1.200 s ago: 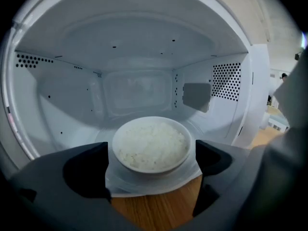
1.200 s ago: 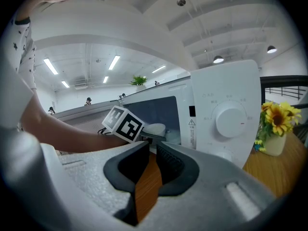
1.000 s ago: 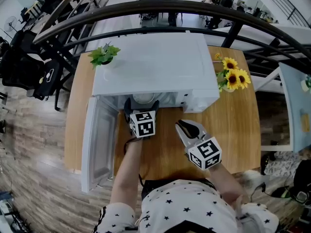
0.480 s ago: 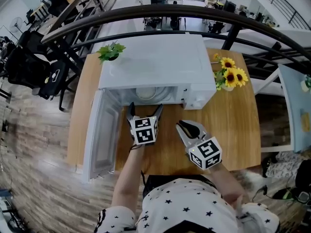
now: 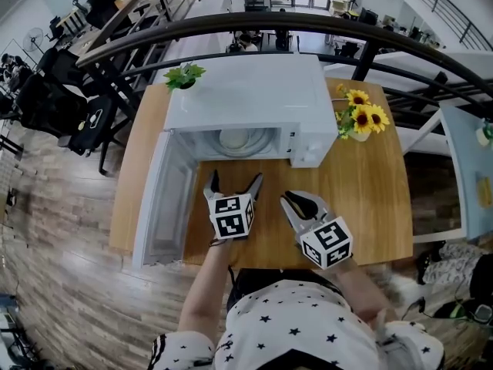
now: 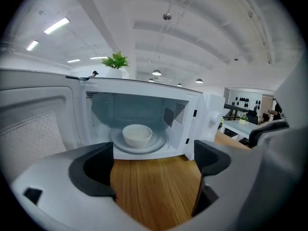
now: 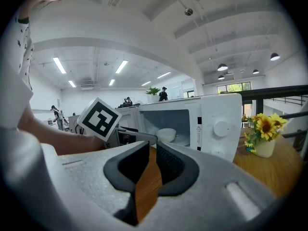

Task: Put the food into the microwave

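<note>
White bowl sits on the turntable inside the microwave; left tongs wide, empty, over the table; right tongs narrow, empty; judged next: push the open door shut by its outer edge, only these 2 tongs near its arc, sunflowers well apart.

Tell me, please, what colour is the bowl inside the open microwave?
Plain white, with no pattern. The bowl shows best in the left gripper view.
</note>
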Demonstrator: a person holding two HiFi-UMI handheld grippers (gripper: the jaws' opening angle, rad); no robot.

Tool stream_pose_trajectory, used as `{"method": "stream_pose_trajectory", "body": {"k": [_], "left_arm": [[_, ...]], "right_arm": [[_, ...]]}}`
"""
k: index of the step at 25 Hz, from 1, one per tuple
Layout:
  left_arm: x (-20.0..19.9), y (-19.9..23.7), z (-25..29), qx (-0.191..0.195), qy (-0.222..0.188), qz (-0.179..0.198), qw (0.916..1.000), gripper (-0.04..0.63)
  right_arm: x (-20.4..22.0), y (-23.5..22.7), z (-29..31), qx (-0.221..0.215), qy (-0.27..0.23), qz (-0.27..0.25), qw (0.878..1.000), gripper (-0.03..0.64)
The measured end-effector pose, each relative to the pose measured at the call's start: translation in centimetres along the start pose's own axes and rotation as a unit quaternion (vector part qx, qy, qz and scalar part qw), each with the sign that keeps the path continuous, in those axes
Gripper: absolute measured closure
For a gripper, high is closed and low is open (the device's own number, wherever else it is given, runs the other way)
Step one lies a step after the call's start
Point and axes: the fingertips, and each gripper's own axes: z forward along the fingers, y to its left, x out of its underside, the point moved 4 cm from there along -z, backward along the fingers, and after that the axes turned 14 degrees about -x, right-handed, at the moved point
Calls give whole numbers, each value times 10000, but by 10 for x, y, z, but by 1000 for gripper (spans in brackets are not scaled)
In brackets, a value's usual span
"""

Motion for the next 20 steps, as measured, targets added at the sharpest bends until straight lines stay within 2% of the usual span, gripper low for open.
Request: {"method": "stream_pose_trajectory", "body": {"k": [10,15,18,20], "left_arm": [[4,-8,-57,-19,-221,-142,9997,129],[12,-9,-85,-141,-315,-279,9990,226],[17,-8,-101,-243,-390,-360,9983,322],[20,-7,-111,-276,-421,-416,9979,356]], "right_arm": [[1,30,-25,-41,-125,-113,9998,586],[8,41,-38,-57,-207,-78,9997,586],[11,48,-44,-70,-209,-112,9997,586],[12,53,-47,-90,-215,-139,9996,586]]}}
